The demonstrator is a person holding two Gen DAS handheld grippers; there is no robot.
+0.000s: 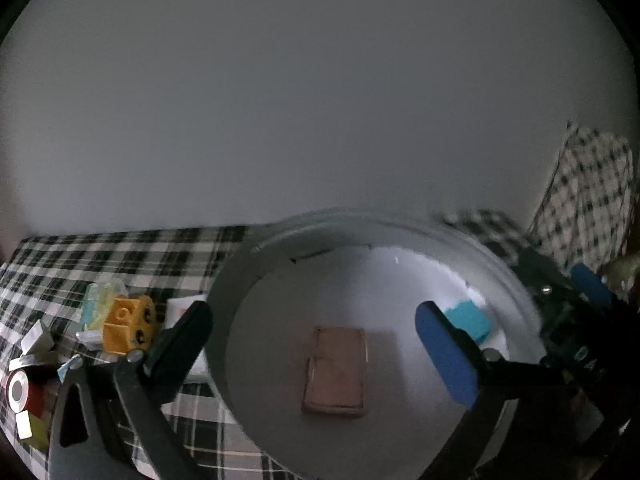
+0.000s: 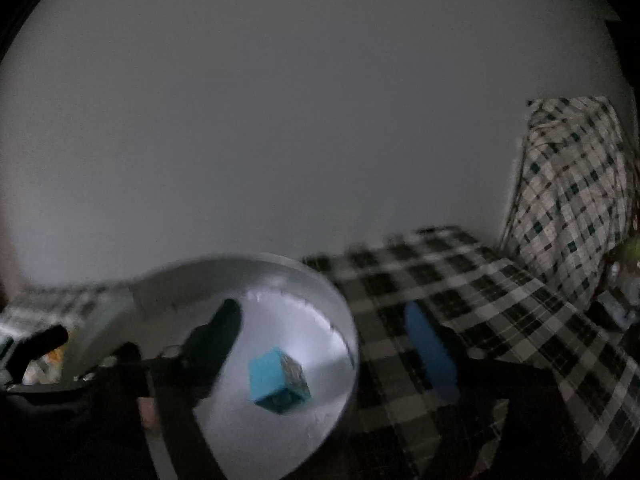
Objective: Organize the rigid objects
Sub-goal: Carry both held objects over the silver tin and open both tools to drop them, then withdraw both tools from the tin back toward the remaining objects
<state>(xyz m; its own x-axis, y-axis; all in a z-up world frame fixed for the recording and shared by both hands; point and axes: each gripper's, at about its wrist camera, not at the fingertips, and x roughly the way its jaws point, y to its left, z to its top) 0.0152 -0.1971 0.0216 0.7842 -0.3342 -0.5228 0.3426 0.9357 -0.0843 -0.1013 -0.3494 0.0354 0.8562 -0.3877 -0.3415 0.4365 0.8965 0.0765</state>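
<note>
Round smooth white tub (image 1: 240,280), flat brown slab (image 1: 336,372)

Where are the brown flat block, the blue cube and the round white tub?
brown flat block (image 1: 336,372): left wrist view, top face.
blue cube (image 2: 276,380): right wrist view, its plain blue side.
round white tub (image 1: 224,292): left wrist view, left wall near the rim.

Open basin (image 1: 240,276); clutter (image 1: 120,320) just beside

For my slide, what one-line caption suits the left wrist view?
Open left gripper above a white round bin holding a brown block and teal box, toys on checked cloth.
</note>
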